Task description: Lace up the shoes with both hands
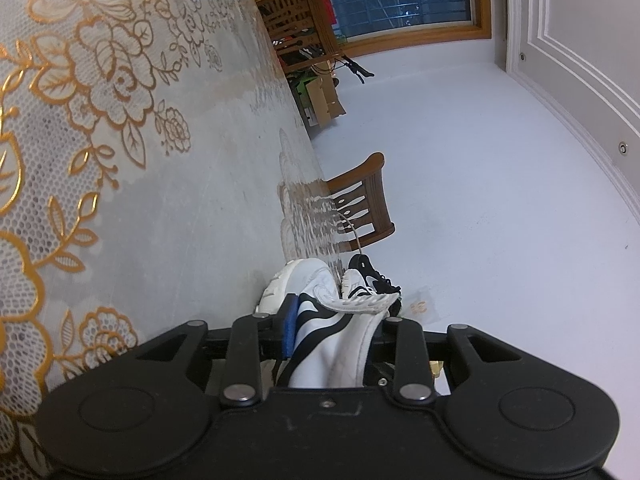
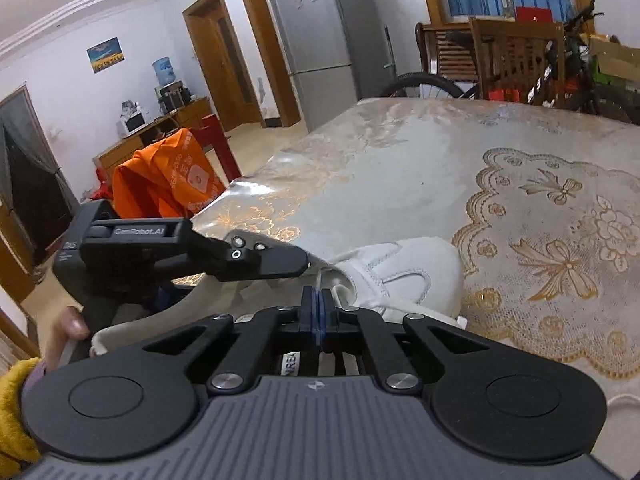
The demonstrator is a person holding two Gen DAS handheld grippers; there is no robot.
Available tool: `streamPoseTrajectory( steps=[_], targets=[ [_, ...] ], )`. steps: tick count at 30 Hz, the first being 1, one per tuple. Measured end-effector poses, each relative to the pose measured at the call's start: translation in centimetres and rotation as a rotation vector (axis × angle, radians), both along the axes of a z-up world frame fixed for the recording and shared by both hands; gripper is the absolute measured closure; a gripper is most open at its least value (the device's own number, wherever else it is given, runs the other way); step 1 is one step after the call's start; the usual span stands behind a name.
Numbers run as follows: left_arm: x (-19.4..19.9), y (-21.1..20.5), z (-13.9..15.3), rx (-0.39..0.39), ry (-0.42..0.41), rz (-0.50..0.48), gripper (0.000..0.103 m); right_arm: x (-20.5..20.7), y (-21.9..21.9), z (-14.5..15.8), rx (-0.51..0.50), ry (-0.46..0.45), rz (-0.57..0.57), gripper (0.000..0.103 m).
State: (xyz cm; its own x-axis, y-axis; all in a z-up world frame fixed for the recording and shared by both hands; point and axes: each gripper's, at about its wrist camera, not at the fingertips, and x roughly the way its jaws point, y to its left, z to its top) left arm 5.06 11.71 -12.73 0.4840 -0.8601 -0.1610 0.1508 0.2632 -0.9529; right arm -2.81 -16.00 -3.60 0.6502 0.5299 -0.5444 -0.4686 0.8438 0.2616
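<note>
**Left gripper clamps the shoe; right gripper pressed together at the lace**

Left wrist view, from left to right: a table [image 1: 160, 208] under a lace-patterned cover with gold flowers fills the left half; a white shoe [image 1: 320, 300] with black stripes sits at lower centre; the left gripper [image 1: 336, 332] is closed onto the shoe's upper, its blue pad [image 1: 291, 326] pressing the side, so the tongs are pinching the shoe and not spread; a second, darker shoe [image 1: 366, 278] lies just beyond it, with a thin lace [image 1: 354, 236] rising above; a wooden chair [image 1: 360, 200] stands beyond the table edge.

Right wrist view, from left to right: a hand [image 2: 66, 328] in a yellow sleeve grips the handle of the left gripper [image 2: 276, 260], which reaches in over the shoe's opening; at centre the right gripper [image 2: 320, 312] has its blue pads pressed together; a white lace end [image 2: 336, 292] lies just beside the pads, but whether it is caught between them cannot be told; the shoe's white toe [image 2: 420, 268] rests on the table cover [image 2: 540, 240] to the right.

Assessment: the step in hand appears to be drawing a lace through an eyelet while the shoe is held firm. Recommendations: keep the left clamp steady and low so the shoe does not tip; confirm the right tongs truly hold the lace near its tip before pulling; pull along the eyelet's line, not across it, and avoid jerks, as a thin lace may slip from flat pads.
</note>
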Motion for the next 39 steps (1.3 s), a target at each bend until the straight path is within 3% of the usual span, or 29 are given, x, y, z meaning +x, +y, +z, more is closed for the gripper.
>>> streamPoseTrajectory(
  steps=[6,18,39],
  targets=[
    [-0.1,0.0,0.0,0.002,-0.001,-0.002,0.076,-0.6,-0.2,0.0,0.042,0.035,-0.092,0.103],
    [0.1,0.0,0.2,0.004,-0.001,-0.006,0.076,-1.4,0.7,0.0,0.030,0.057,-0.212,0.103],
    [0.0,-0.4,0.2,0.003,0.000,0.001,0.074,-0.5,0.7,-1.4,0.149,-0.029,-0.239,0.102]
  ],
)
